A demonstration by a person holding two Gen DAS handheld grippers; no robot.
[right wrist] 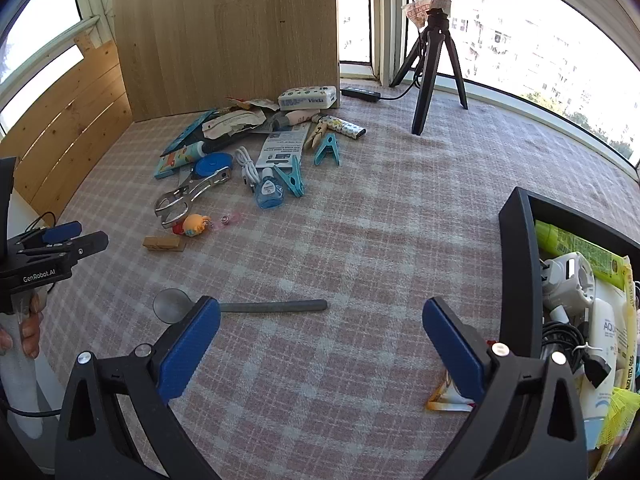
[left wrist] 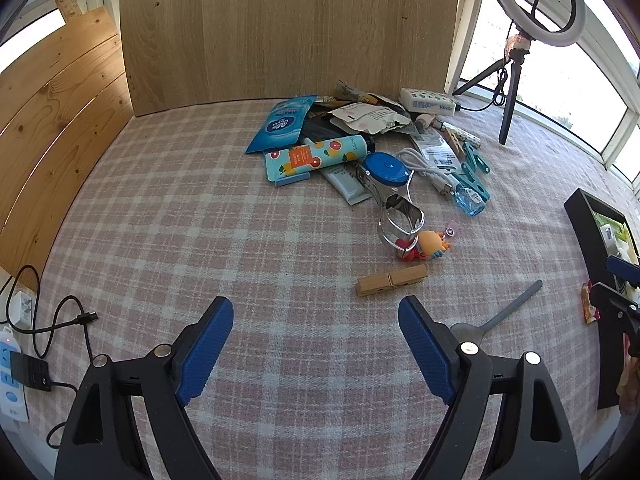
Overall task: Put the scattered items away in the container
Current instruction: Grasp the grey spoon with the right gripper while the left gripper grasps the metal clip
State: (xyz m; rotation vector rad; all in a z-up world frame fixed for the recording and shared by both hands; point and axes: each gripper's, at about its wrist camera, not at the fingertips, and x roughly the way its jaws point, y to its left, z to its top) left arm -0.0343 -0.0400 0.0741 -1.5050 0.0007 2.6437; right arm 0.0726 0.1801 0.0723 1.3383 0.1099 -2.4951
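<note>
A pink-and-white checked cloth is covering the table (right wrist: 360, 208). Starting at the left, the left gripper (left wrist: 316, 344) is hovering with its blue fingers (left wrist: 206, 350) spread fully wide, holding nothing. Beyond it, at twelve to one o'clock in the left wrist view, the scattered items are lying in a loose heap: a stiff, light wooden clothespin (left wrist: 392, 279), one here with a second showing farther back; a small orange toy figure (left wrist: 430, 245); shiny metal tongs (left wrist: 394, 204), hard and likely slippery; a blue round lid (left wrist: 385, 168); a soft fruit-printed tube (left wrist: 316, 157); a limp white coiled cable (left wrist: 426, 166); two teal plastic clips; and a small blue bottle (right wrist: 269, 192).

Nearer, a grey long-handled spoon (right wrist: 240, 306) is lying flat at eleven o'clock in the right wrist view; the thin handle looks the best place to pinch it.

The right gripper (right wrist: 320, 344) is also standing wide open and empty. At three o'clock, the black rectangular container (right wrist: 516, 264) is already holding several items.
</note>
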